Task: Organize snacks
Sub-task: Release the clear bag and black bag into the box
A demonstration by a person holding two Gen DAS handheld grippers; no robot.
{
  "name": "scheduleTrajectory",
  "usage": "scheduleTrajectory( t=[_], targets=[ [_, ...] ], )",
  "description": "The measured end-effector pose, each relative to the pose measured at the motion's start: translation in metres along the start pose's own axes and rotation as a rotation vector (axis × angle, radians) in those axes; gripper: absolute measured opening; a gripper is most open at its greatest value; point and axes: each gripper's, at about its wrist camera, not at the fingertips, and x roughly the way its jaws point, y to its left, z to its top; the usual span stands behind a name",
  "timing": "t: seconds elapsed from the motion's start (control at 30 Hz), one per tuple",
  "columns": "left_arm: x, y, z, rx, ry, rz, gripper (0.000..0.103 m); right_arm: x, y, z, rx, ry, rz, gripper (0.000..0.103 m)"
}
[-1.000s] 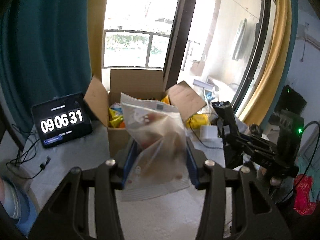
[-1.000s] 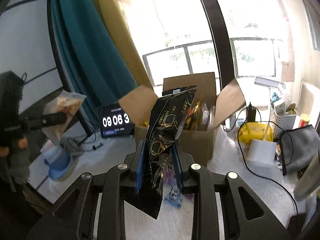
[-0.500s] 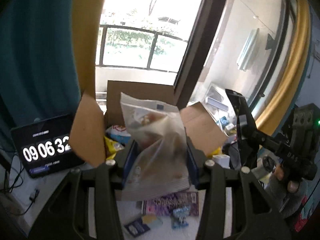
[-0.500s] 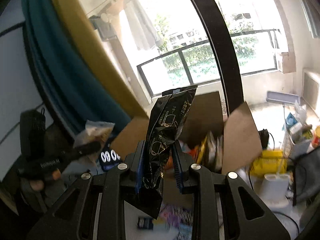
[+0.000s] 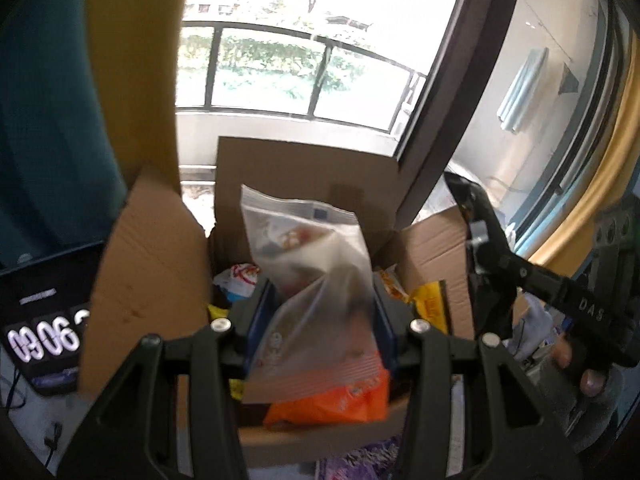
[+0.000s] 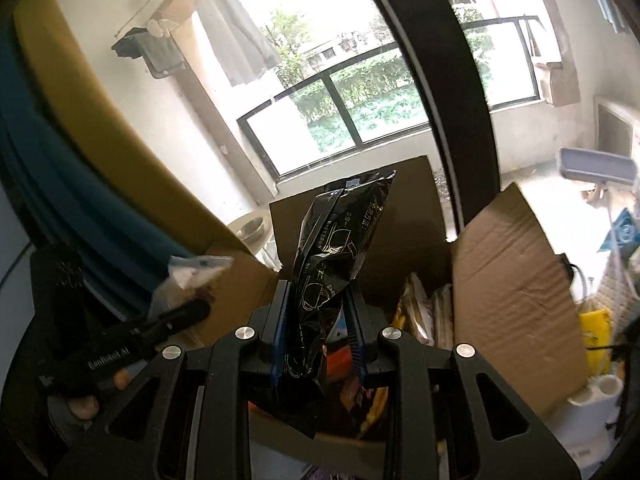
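Pinching a crinkly clear bag (image 5: 316,280), left tongs (image 5: 320,316); right tongs (image 6: 318,332) grip glossy black pouch (image 6: 336,256) (over corrugated box (image 6: 516,280)).

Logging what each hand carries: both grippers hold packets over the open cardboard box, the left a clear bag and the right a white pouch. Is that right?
Not quite. The right gripper has its jaws shut on a black pouch with gold print, not a white one, as the right wrist view shows. The rest stands: the left gripper holds the clear bag, and both are over the open cardboard box.
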Motion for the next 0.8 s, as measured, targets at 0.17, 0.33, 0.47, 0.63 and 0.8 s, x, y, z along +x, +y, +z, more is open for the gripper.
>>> scheduleTrajectory(
  t=[0.17,0.33,0.47,0.63,0.8],
  targets=[
    [0.029,0.015,-0.005,-0.009,0.013,0.024,0.049,0.041,-0.006,-0.007,0.042,0.013,0.008,0.029],
    [0.043,0.020,-0.010,0.000,0.056,0.035,0.069,0.089,-0.015,-0.016,0.105,0.073,-0.019,0.042],
    [0.035,0.020,-0.011,0.013,0.038,0.038,0.076,0.090,-0.016,-0.022,0.117,0.078,0.000,0.055],
    [0.020,0.017,-0.012,0.002,0.022,0.046,0.077,0.067,-0.014,-0.024,0.111,0.061,0.007,0.055],
    [-0.004,0.003,-0.023,0.024,-0.001,0.052,0.077,0.037,-0.008,-0.030,0.080,0.043,-0.006,0.055]
  ],
)
